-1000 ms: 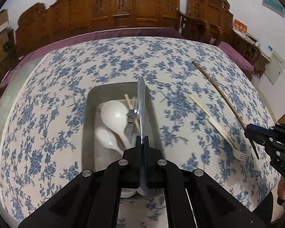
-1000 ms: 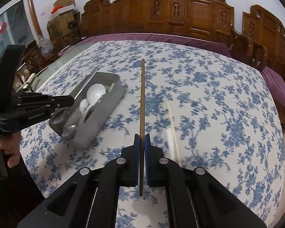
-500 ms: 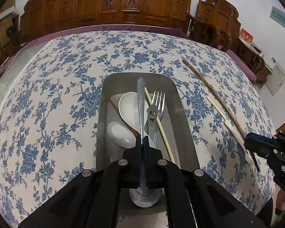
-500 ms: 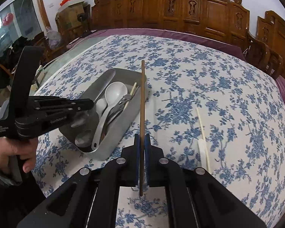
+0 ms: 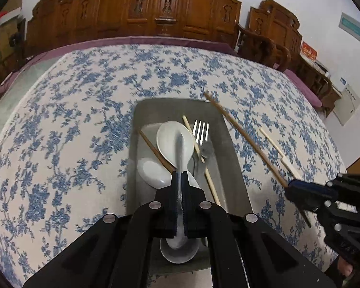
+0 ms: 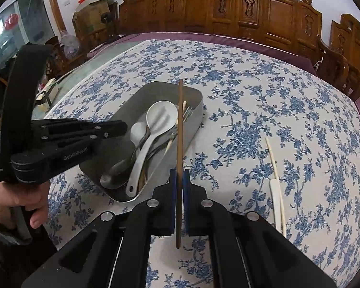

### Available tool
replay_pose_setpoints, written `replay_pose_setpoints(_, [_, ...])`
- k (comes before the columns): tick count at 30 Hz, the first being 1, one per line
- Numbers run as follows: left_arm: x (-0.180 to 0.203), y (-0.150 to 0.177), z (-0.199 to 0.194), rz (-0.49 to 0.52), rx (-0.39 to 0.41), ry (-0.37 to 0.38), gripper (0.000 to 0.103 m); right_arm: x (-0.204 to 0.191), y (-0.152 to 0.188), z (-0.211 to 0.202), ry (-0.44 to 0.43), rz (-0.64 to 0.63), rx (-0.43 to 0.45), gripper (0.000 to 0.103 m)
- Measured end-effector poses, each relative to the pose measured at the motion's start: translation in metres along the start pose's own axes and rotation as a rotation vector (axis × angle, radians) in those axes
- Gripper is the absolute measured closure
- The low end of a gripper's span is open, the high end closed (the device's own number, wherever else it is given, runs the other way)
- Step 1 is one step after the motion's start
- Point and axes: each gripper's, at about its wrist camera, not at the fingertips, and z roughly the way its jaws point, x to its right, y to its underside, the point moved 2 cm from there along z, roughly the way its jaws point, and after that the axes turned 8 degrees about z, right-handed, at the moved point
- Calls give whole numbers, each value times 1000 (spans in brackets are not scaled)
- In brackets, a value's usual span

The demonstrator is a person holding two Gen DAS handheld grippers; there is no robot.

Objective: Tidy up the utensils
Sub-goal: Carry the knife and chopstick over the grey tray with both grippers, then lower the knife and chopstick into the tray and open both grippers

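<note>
My left gripper (image 5: 179,175) is shut on the handle of a metal spoon (image 5: 178,249), which it holds low over a grey metal tray (image 5: 232,148). The spoon's bowl is at the tray's near end. In the tray lie two white ceramic spoons (image 5: 172,141), a fork (image 5: 200,132), a pale chopstick and a brown one. My right gripper (image 6: 179,175) is shut on a dark brown chopstick (image 6: 179,120), and the chopstick's far tip reaches over the tray's (image 6: 156,88) right rim. The left gripper (image 6: 124,127) shows at the left of the right wrist view.
A pale chopstick and a white-handled utensil (image 6: 276,184) lie on the blue-flowered tablecloth (image 6: 264,91), right of the tray. Carved wooden chairs (image 6: 228,4) line the table's far side. A person's hand (image 6: 19,199) grips the left tool's handle.
The left gripper has moved with the metal spoon until the tray sits centred under it. The right gripper has carried the brown chopstick leftward to the tray's edge.
</note>
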Motion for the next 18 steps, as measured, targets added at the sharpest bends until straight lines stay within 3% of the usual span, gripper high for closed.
replay_pose_setpoints(9, [-21, -2, -24, -3, 50, -44, 100, -17, -7, 11, -41, 35, 2, 97])
replay_pose_setpoints(18, [-39, -2, -32, -25, 64, -51, 100, -37, -20, 24, -17, 19, 32, 97])
